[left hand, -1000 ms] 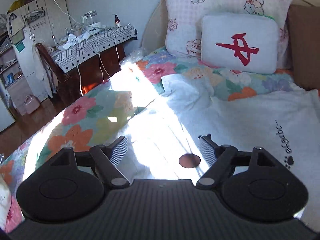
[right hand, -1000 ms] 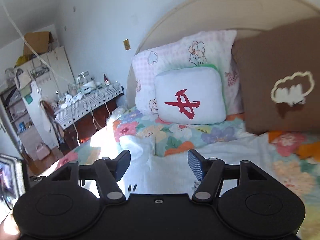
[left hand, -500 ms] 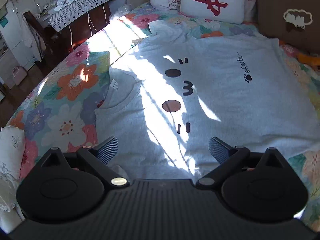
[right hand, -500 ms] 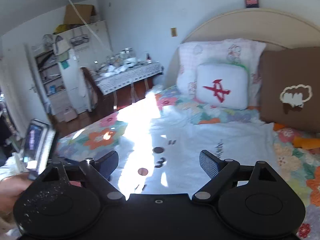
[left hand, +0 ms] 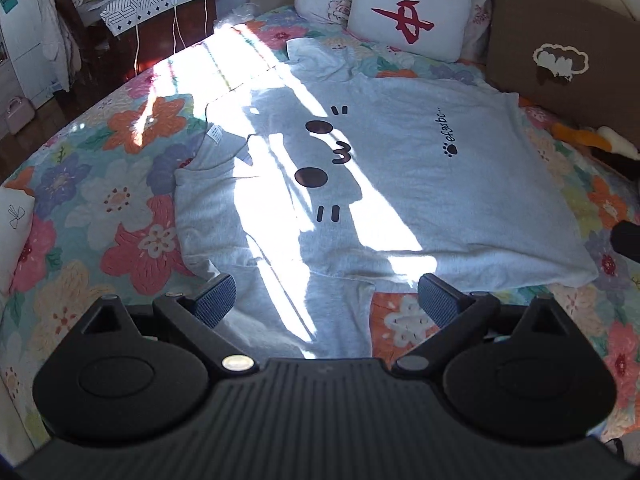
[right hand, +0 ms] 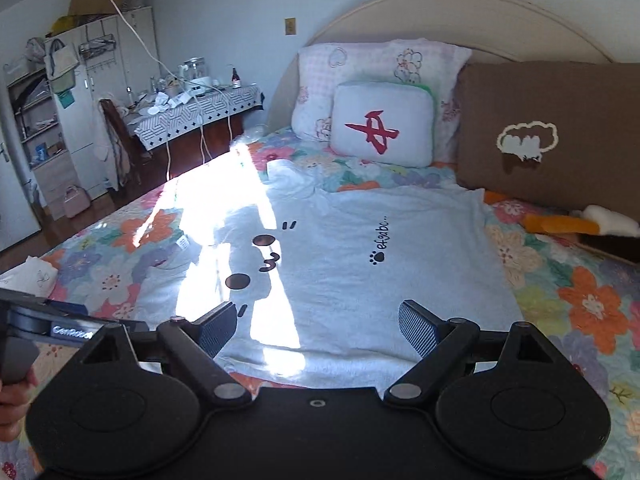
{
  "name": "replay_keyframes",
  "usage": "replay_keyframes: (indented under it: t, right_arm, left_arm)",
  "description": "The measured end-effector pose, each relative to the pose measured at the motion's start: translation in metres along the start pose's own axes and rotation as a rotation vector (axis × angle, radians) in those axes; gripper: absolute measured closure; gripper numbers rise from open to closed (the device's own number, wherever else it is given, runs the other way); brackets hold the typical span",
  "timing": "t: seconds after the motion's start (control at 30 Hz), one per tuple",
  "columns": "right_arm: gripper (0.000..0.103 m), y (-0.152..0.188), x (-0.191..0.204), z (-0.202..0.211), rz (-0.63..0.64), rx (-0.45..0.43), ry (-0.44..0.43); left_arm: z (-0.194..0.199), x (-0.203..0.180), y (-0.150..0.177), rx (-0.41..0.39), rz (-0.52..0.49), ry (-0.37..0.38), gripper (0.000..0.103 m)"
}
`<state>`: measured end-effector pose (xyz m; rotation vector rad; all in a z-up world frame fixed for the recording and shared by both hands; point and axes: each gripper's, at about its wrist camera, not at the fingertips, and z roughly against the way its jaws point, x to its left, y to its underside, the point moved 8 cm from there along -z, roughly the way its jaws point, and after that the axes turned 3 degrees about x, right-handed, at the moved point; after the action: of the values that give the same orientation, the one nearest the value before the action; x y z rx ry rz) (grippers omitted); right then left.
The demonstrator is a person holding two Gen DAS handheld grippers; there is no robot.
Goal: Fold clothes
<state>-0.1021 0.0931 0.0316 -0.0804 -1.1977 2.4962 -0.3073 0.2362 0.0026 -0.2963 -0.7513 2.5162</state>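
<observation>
Grey T-shirt (left hand: 400,168) flat on bed (left hand: 100,200); left gripper (left hand: 326,298) and right gripper (right hand: 316,322) fingers apart, empty; pinch near sleeve (left hand: 288,312) through both layers, fold inward.

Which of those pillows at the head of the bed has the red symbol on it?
The small white cushion, propped in front of the pink floral pillow. The brown cushion to its right carries a cloud design instead.

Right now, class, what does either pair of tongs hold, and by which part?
Nothing. The left tongs and right tongs are both open above the grey T-shirt, gripping no part of it.
</observation>
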Motion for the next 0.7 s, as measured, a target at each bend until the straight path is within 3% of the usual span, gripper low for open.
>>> replay_keyframes:
  t: [0.2,0.47,0.7]
  right_arm:
    - [0.012,0.017,-0.009,-0.013,-0.039,0.030,0.050]
    - [0.012,0.026,-0.010,-0.017,-0.039,-0.031,0.084]
    - [0.012,0.029,-0.019,-0.018,-0.093,-0.072,0.022]
  left_arm:
    - [-0.007,-0.016,0.020,0.058,-0.033,0.066,0.004]
    - [-0.019,-0.032,0.028,0.056,-0.069,0.043,0.004]
    - [-0.026,-0.032,0.035,0.112,-0.077,0.034,0.004]
